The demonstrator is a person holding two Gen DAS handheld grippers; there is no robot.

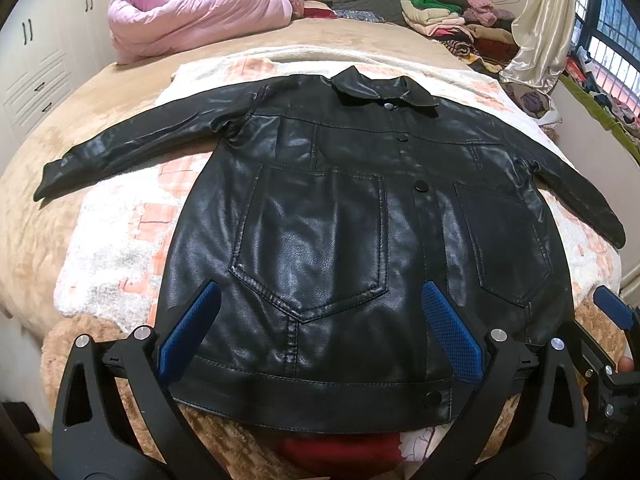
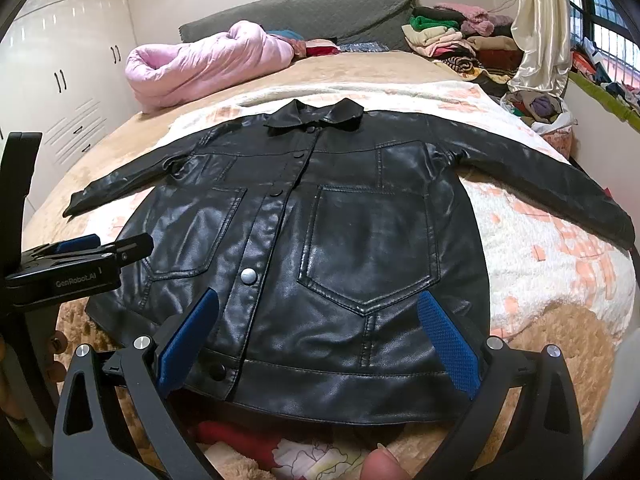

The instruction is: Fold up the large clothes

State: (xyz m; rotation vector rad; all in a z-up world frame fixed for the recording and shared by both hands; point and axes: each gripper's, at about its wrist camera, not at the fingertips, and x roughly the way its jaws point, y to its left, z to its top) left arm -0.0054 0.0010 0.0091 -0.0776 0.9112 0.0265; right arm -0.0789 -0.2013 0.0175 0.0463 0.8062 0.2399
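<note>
- Black leather jacket spread flat, front up, on the white-and-orange blanket, sleeves out (collar at the far end).
- Left gripper spread wide above the near hem, nothing pinched.
- Right gripper likewise wide, empty.

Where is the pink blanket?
The pink blanket lies bunched at the far left of the bed, beyond the black jacket, near the white wardrobe.

A pink quilt lies near stacked clothes.
</note>
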